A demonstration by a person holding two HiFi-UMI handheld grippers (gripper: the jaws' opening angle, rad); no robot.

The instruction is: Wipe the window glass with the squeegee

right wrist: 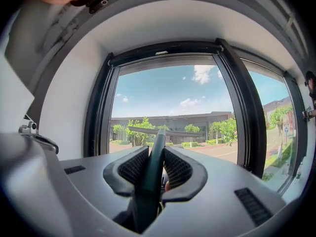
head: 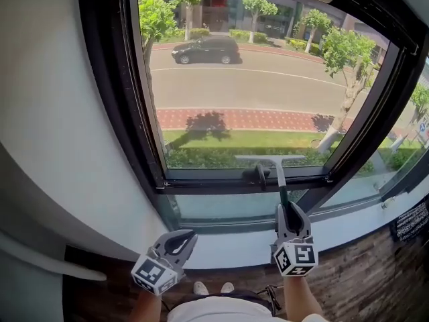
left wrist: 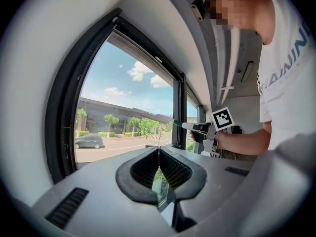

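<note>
Progress cannot be read with certainty: no foam, water or streaks are seen on the window glass (head: 255,79), so what has been wiped and what is left cannot be told apart. The squeegee (head: 280,180) is held low, its blade lying along the bottom edge of the main pane, just above the lower bar of the window frame (head: 201,180). From that position a stroke is judged to be either ending at the bottom or about to be started there; in the second case the whole height of the pane above the blade would be left to cover. Whether the blade is pressed on the glass cannot be made out. The handle is clamped between the jaws of the right gripper (head: 289,208), and in the right gripper view the dark handle is seen filling the gap. The long axis of the handle is pointed away from the person, toward the pane, while the blade is set crosswise, level and parallel to the frame bar. The left gripper (head: 188,237) is carried low at the left, well apart from the squeegee, its jaws closed on nothing.
</note>
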